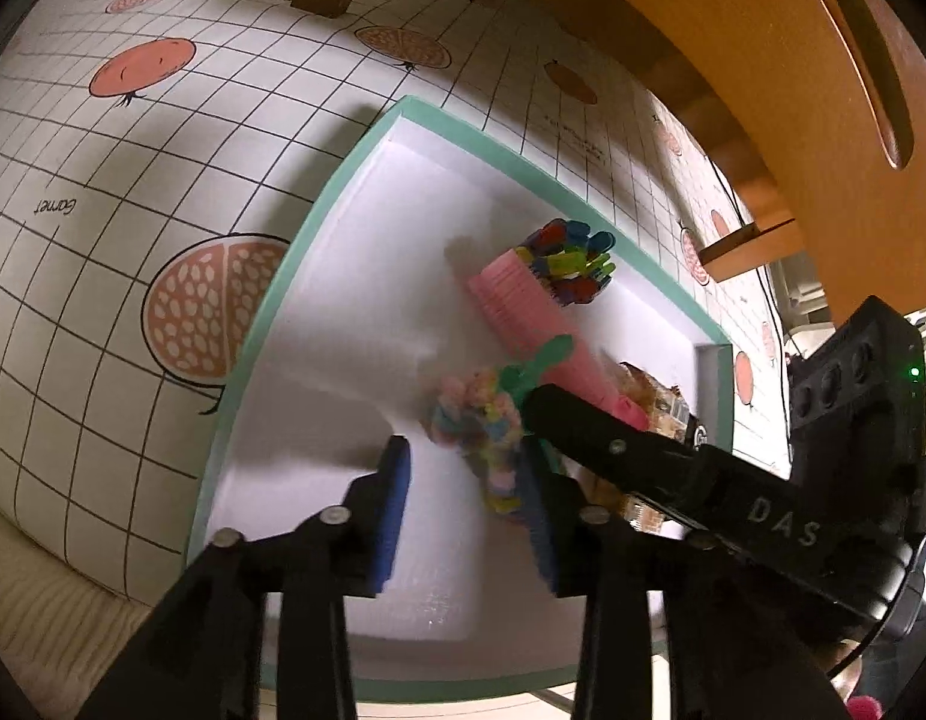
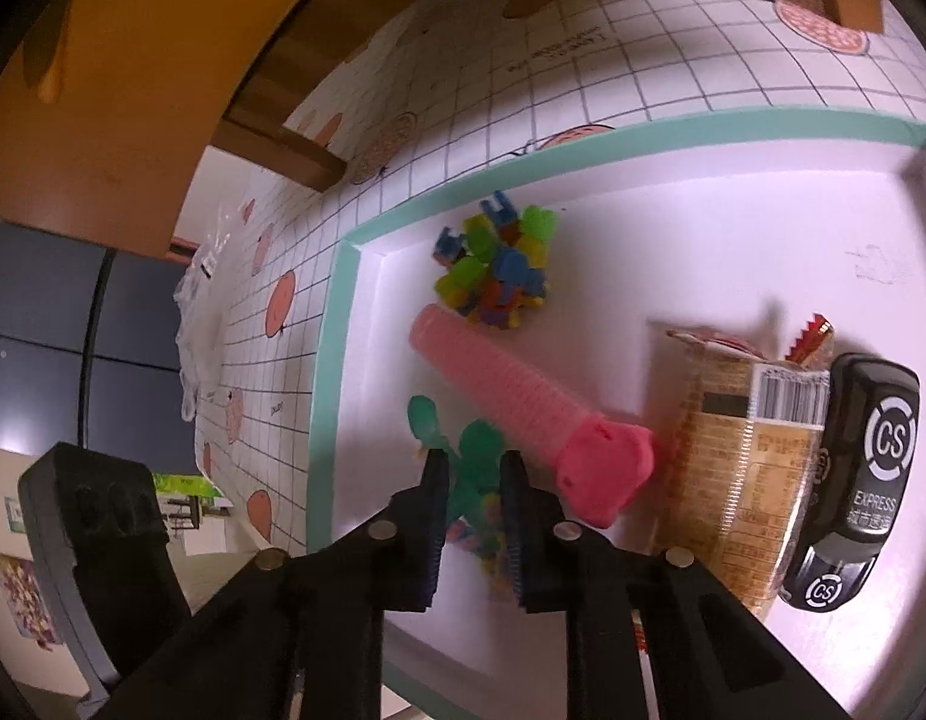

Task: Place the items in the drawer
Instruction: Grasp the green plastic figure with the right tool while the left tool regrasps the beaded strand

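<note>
The drawer [image 2: 333, 324] is a shallow white tray with a teal rim, lying on a grid-patterned cloth [image 1: 162, 138] printed with pomegranates; a wooden chair [image 1: 733, 48] stands beyond it at about one o'clock in the left wrist view.

The right gripper [image 2: 475, 498] has its jaws drawn narrow around a green toy with a multicoloured tail [image 2: 472, 468]; the toy sits directly between the two blue-padded fingers [image 2: 435, 516], its green top rising at twelve o'clock beyond the fingertips and its pastel end hanging below them over the drawer floor; whether the pads press it on both sides cannot be told with certainty, though the gap looks filled.

The left gripper [image 1: 463, 498] stands with jaws wide, nothing between them but bare white drawer floor; the same toy [image 1: 493, 420] lies just at its right finger, at about one o'clock, with the black body of the right gripper crossing in from three o'clock.

In the drawer, a pink ribbed tube [image 2: 523, 408] lies diagonally just right of the toy; a cluster of small coloured blocks [image 2: 499, 270] rests at twelve o'clock by the far rim; a snack packet [image 2: 739, 468] and a black toy car [image 2: 853, 480] lie side by side at three o'clock.
</note>
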Tool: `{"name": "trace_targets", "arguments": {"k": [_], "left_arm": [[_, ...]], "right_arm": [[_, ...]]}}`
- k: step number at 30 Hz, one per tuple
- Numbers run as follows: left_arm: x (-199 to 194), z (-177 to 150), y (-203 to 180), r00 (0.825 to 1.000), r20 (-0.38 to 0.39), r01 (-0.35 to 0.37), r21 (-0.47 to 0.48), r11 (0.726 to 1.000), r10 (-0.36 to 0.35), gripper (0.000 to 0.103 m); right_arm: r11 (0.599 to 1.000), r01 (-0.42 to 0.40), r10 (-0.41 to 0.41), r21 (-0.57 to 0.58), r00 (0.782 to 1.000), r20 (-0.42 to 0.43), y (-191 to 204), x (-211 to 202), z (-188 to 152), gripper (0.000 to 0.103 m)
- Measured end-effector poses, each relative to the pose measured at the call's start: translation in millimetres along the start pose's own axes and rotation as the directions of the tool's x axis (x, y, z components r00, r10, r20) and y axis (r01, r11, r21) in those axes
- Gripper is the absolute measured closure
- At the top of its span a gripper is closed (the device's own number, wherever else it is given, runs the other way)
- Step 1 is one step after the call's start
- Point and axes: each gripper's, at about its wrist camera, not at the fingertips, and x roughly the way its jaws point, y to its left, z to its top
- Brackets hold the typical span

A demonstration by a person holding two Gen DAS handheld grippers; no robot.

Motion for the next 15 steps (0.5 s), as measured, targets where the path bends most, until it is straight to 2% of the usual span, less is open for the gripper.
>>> {"name": "trace_targets", "arguments": {"k": [7,15], "left_arm": [[4,0,-6,1.000,-0.001,0.015,0.037,0.999,-0.015,0.063],[-1,-2,5,0.998,-0.013,0.061,-0.039,0.997,-0.062,0.063]], "right_arm": [[1.000,-0.003,0.002,0.021,0.999,0.039,-9,-11,0,0.088],[0.998,-0.031,0.027,0.046,0.996,0.079,-12,-23,-6,0.088]]}}
